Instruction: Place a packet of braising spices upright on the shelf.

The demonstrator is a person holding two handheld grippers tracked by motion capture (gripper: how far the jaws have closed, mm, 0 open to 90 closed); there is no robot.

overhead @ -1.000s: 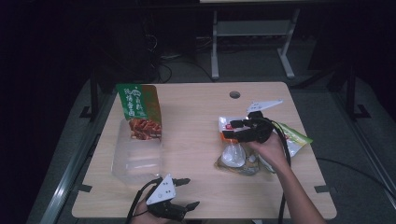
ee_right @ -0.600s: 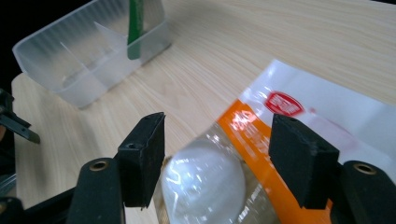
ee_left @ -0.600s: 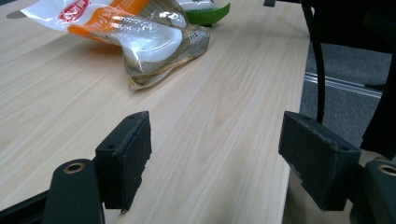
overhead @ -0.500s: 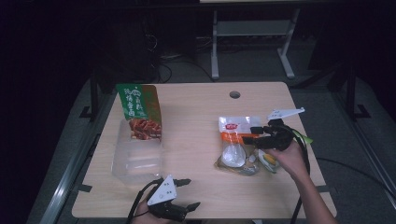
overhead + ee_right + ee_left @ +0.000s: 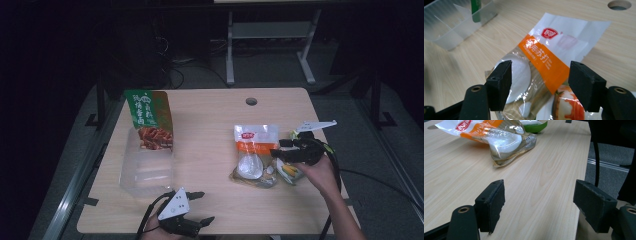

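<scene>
1. High view, right of centre: the right gripper [image 5: 278, 150], black with a grey three-cornered plate on top, hovers at the right edge of a clear, crinkled snack bag [image 5: 255, 154] lying flat on the pale wood-grain table [image 5: 210, 125].
2. Right gripper view: its two blocky, matte black jaws stand wide apart with nothing between them, above the snack bag [image 5: 544, 67], whose glossy film carries an orange band and shows round white pieces inside.
3. Bottom centre of the high view: the left gripper [image 5: 200, 207] rests near the table's front edge, well apart from the bag.
4. Left gripper view: its rough-edged foam-like pads [image 5: 491, 205] are spread wide and empty over the smooth table, the bag lying in the upper left of the frame.
5. Left of the high view: a translucent, rectangular plastic tub [image 5: 147, 167] holds a green packet [image 5: 148, 117] standing upright at its far end.
</scene>
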